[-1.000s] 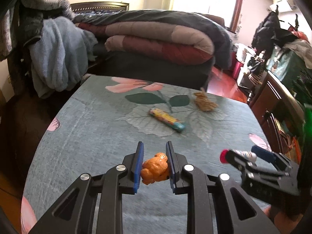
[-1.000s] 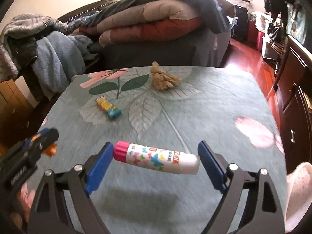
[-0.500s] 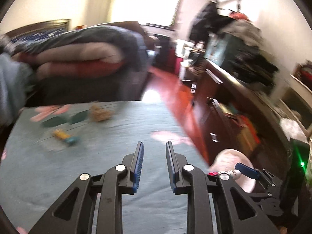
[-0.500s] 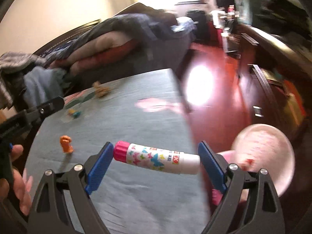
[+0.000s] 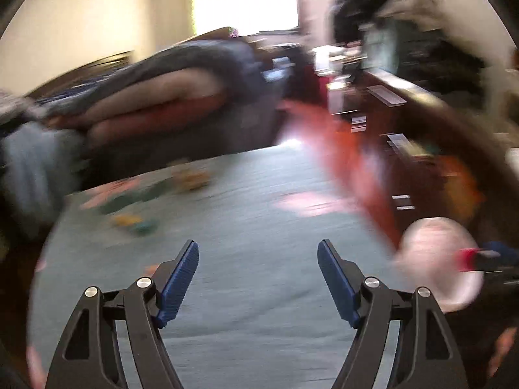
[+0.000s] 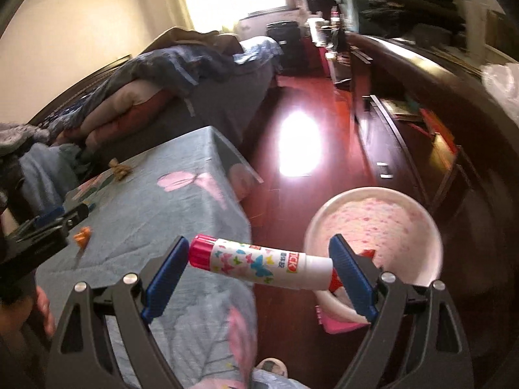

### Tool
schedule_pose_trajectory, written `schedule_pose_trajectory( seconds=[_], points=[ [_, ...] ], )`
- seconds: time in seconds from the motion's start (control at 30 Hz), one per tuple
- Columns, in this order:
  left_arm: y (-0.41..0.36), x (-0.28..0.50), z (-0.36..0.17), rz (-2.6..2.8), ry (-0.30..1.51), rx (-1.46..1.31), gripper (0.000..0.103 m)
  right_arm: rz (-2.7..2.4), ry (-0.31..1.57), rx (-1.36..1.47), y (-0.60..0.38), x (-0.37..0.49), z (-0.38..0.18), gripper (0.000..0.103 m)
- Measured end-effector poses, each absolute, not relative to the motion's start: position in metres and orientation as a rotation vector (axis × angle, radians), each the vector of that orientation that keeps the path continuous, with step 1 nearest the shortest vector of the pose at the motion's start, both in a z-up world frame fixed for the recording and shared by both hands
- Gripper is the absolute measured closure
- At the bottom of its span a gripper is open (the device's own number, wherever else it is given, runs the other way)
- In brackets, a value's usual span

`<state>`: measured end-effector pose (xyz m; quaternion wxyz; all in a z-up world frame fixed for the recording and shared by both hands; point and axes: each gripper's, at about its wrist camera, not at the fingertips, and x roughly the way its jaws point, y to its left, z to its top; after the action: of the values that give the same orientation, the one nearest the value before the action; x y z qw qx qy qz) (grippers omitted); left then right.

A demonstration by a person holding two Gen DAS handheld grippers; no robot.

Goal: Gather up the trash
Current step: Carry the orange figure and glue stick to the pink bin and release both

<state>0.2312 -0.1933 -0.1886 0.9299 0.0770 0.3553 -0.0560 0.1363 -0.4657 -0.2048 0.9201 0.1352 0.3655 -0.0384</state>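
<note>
On the far left of the right wrist view, the left gripper (image 6: 48, 223) is seen over the table (image 6: 181, 201), and just beside its tip a small orange scrap (image 6: 82, 236) lies on the cloth. A second ago that scrap was pinched between the same blue pads; it has since been lost from them (dropped short of the bin, it would seem), and in the left wrist view the left gripper's jaws are opening with only blurred cloth between them. Farther back on the table a tan crumpled scrap (image 6: 119, 171) is left lying, and a smeared yellow-and-teal wrapper (image 5: 136, 222) can be made out in the left wrist view.

Moving rightward, the glue stick (image 6: 259, 264) is held endwise in the right gripper (image 6: 259, 275), pink cap against the left pad and white end against the right, exactly as a second ago. What has changed is the ground beneath it: the table edge has been crossed and the red floor is now below.

At the right, the pink-lined bin (image 6: 373, 223) stands on the floor, just beyond the stick. A release there is judged to be next, while the orange scrap will need to be picked up again.
</note>
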Motion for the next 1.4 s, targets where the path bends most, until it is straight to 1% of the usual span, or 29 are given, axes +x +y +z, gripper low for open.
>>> schedule_pose_trajectory(
  seconds=[0.13,0.2,0.23,0.27,0.3,0.33,0.47,0.6,0.77,0.93,1.07,1.4],
  points=[
    [-0.142,0.262,-0.211,0.026,0.785,0.130,0.027,-0.002,0.755,0.263,-0.439,0.150,-0.205,0.015],
    [-0.127,0.277,-0.227,0.039,0.846,0.130,0.027,0.026,0.756,0.262,-0.428,0.154,-0.204,0.015],
    [-0.121,0.281,-0.235,0.026,0.870,0.112,0.031,0.034,0.755,0.261,-0.425,0.156,-0.204,0.015],
    [-0.117,0.284,-0.240,0.014,0.887,0.095,0.051,0.039,0.755,0.260,-0.422,0.157,-0.203,0.015],
    [-0.115,0.285,-0.247,0.002,0.913,0.080,0.064,0.043,0.756,0.259,-0.420,0.157,-0.203,0.015],
    [-0.113,0.286,-0.249,-0.004,0.920,0.074,0.072,0.045,0.756,0.259,-0.418,0.157,-0.203,0.015],
    [-0.123,0.275,-0.248,-0.035,0.877,0.079,0.073,0.039,0.761,0.255,-0.418,0.157,-0.203,0.015],
    [-0.145,0.267,-0.229,-0.098,0.820,0.080,0.073,0.013,0.762,0.254,-0.429,0.148,-0.204,0.015],
    [-0.210,0.254,-0.199,-0.268,0.754,0.115,0.073,-0.057,0.750,0.259,-0.454,0.136,-0.205,0.015],
    [-0.295,0.236,-0.179,-0.477,0.698,0.173,0.073,-0.157,0.740,0.277,-0.492,0.122,-0.208,0.015],
    [-0.353,0.228,-0.176,-0.611,0.686,0.210,0.072,-0.230,0.737,0.294,-0.524,0.115,-0.213,0.015],
    [-0.443,0.226,-0.195,-0.776,0.722,0.284,0.072,-0.375,0.734,0.339,-0.591,0.107,-0.236,0.015]
  ],
)
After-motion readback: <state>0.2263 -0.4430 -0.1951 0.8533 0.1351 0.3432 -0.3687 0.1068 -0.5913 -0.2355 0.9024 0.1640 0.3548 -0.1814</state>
